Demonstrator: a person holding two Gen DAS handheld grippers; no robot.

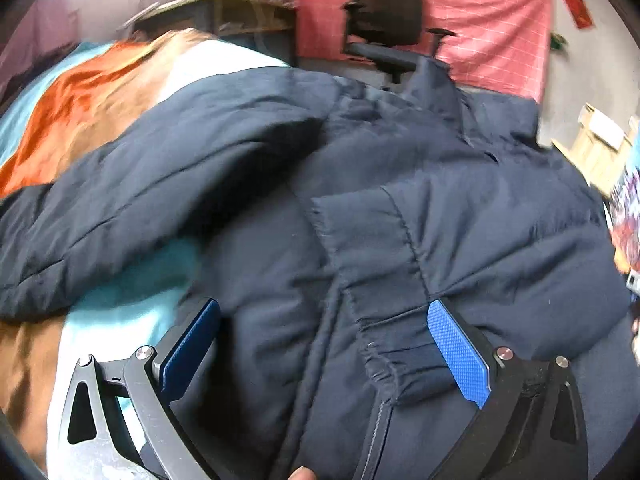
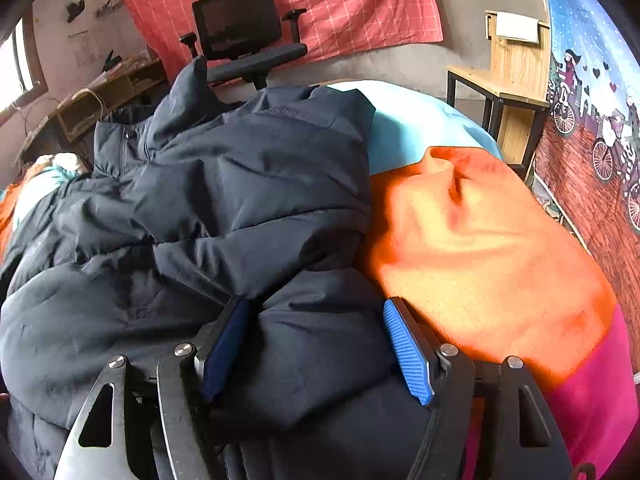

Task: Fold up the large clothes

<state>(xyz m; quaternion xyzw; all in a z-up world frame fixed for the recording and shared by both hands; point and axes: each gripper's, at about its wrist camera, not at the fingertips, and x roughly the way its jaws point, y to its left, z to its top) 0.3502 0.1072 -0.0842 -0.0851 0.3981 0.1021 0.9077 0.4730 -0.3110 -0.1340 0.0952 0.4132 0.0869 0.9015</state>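
The jacket [image 2: 208,208] lies on the bedspread [image 2: 480,248]; a chair [image 2: 244,36] stands behind it, a table [image 2: 500,88] to the right.

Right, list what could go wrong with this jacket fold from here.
1. The navy puffer jacket is thick and springy; with both grippers' jaws wide around bulky folds, a pinch may catch only the top layer, so the fold could slip loose.
2. The left gripper straddles the elastic cuff and zipper edge; pulling there might drag just the sleeve.
3. The orange bedcover lies beside the right gripper and could get snagged.
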